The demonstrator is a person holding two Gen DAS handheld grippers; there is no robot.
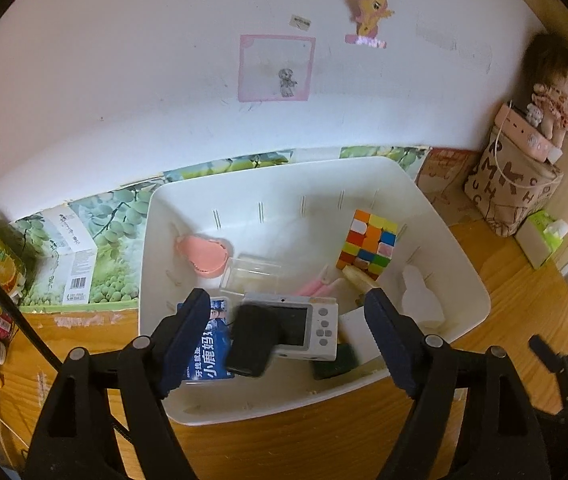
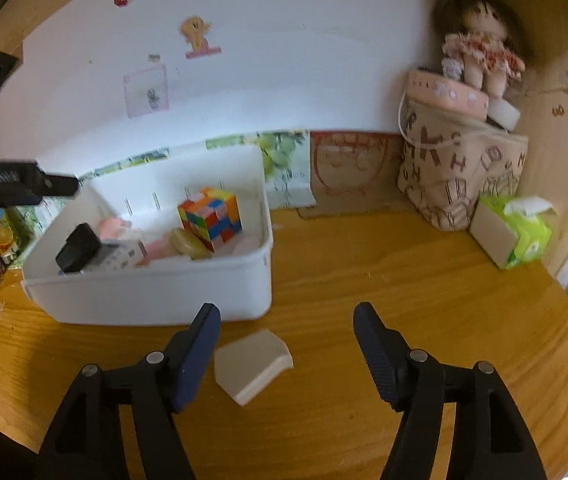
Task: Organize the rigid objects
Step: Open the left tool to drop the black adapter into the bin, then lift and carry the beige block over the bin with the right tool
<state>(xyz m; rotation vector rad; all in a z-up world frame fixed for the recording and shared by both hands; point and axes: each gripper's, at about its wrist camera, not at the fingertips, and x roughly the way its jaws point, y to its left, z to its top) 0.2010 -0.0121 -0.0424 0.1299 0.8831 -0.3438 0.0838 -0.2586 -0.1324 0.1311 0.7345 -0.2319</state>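
left wrist view: the left gripper (image 1: 284,320) hangs over the white bin (image 1: 444,216), jaws apart and empty, a black block (image 1: 250,340) just below on the white camera (image 1: 316,332). right wrist view: the right gripper (image 2: 286,336) has its jaws spread around a white tile (image 2: 252,364) lying on the counter (image 2: 404,280), not touching it.

Each handheld gripper is black plastic. The left gripper (image 1: 288,336) and right gripper (image 2: 286,346) have dark blue ribbed pads (image 2: 200,354). Silver round screws (image 2: 418,356) sit just behind the pads.
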